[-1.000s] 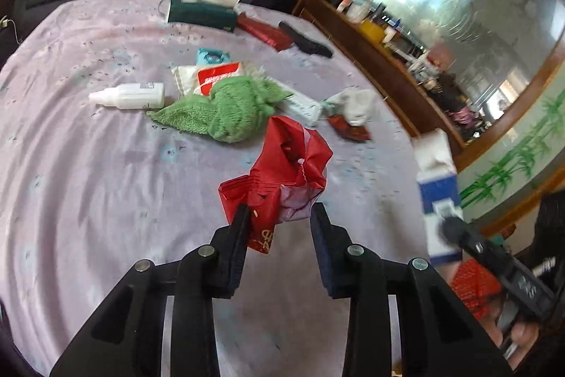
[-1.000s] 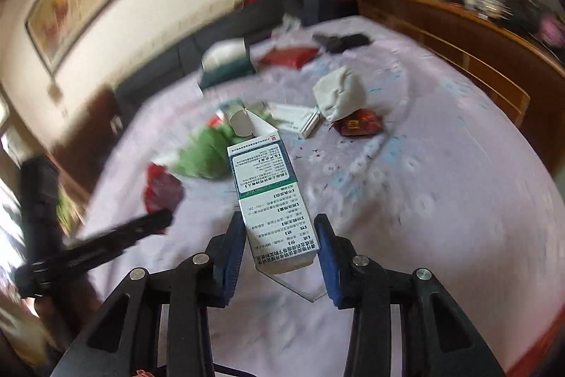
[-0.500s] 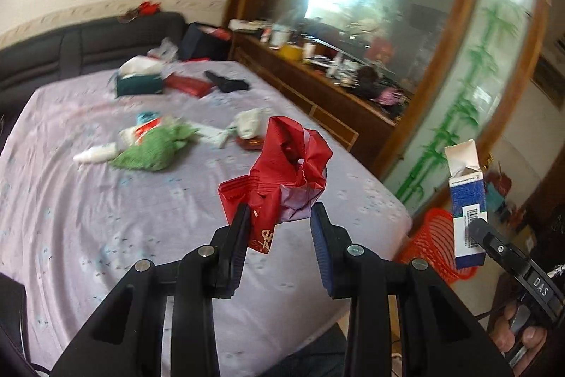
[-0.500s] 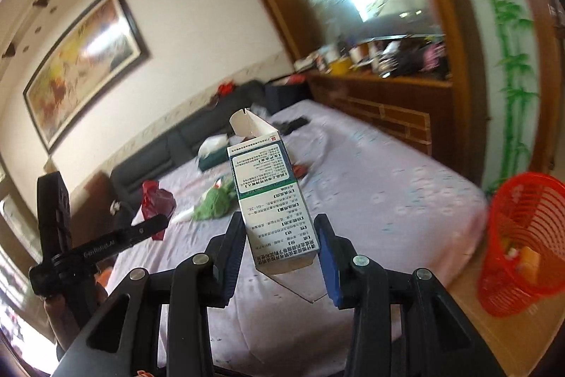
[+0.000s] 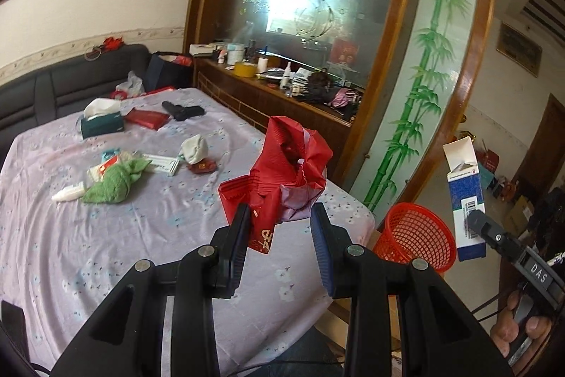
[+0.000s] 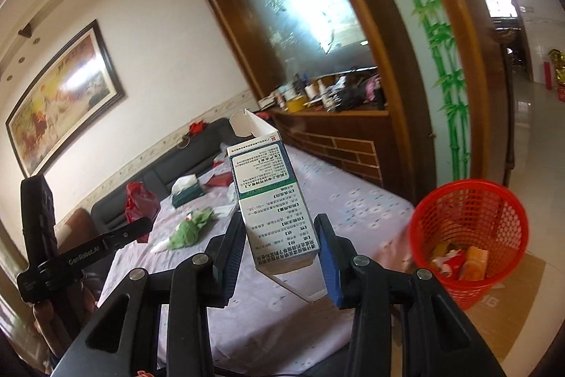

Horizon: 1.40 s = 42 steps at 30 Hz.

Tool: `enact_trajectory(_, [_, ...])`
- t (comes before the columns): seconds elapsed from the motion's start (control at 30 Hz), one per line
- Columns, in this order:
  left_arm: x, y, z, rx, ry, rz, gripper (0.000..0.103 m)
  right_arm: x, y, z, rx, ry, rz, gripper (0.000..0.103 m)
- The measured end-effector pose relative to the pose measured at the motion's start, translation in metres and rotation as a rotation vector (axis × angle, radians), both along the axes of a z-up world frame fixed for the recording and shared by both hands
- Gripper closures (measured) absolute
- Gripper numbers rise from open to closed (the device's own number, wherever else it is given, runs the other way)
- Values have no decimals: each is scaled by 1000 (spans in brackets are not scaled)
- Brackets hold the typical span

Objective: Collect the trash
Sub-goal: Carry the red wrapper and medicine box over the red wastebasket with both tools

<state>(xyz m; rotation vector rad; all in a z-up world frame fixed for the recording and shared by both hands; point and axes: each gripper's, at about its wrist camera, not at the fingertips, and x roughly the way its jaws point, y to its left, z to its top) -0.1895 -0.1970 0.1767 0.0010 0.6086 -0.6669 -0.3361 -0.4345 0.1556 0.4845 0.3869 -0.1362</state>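
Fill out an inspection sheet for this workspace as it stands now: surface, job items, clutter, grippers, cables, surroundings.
Surface: table under a lilac flowered cloth, wrinkled.
Job's things: crumpled red wrapper and opened medicine box, both held in the air; red mesh basket on the floor past the table's corner, already holding some trash.
Clutter: green cloth, white bottle, tissue box, red packet, black object.
Grippers: left gripper shut on the wrapper; right gripper shut on the box.
Cables: nothing seen.
Surroundings: dark sofa, cluttered wooden sideboard, bamboo-painted glass partition.

Carton (image 6: pixel 273 200) in right hand-held gripper (image 6: pixel 280 244)
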Motion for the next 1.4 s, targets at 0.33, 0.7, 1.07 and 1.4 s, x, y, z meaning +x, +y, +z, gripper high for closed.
enact_trajectory(0.33, [-15,-32,10,13,-46,-71,70,-34,-21,8,-6,-17,-120,61])
enact_trajectory(0.7, [-30,-75,12,18,-56,-179,70,-67,-33,17,-14,-25,-215,61])
enact_trajectory(1.07, [-31,-125,3,18,8,-326,70,-90,-57,18,-17,-30,-339,60])
enact_trajectory(1.4, [-34,-191,-17,16,63,-497,70,-94,-92,-2,44,3,-419,60])
